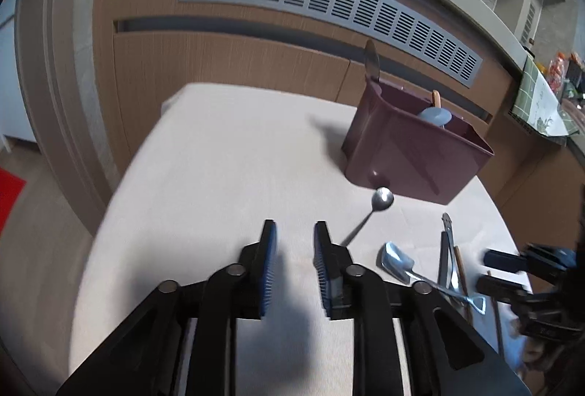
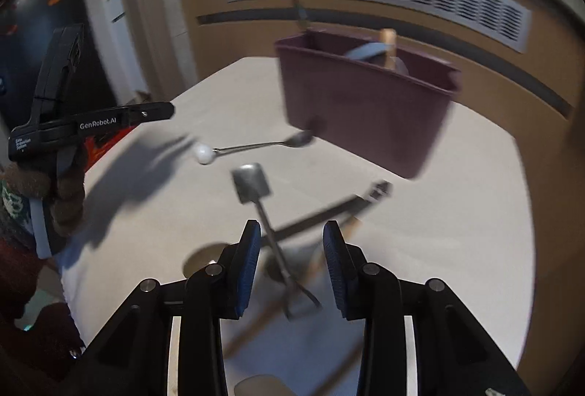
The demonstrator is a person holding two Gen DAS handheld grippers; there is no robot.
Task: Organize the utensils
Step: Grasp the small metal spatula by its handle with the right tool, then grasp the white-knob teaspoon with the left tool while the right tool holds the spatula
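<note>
A maroon utensil holder [image 1: 413,154] [image 2: 365,103] stands on the white table and holds a metal utensil, a blue spoon [image 1: 435,116] and a wooden handle. A round metal spoon [image 1: 382,199] [image 2: 299,139] with a white ball end [image 2: 203,154] lies in front of it. A shovel-shaped spoon [image 1: 396,262] [image 2: 252,181] lies on the table, crossed with tongs [image 1: 448,249] [image 2: 340,209] and wooden chopsticks. My left gripper [image 1: 294,231] is open and empty above the table, left of the utensils. My right gripper [image 2: 292,231] is open, with the shovel spoon's handle between its fingers, untouched.
The white table [image 1: 219,158] has a rounded right edge. Behind it is a wooden cabinet with a long grey vent grille [image 1: 329,8]. The left gripper's body [image 2: 73,118] shows at the left in the right wrist view; the right gripper [image 1: 530,271] shows at the right in the left wrist view.
</note>
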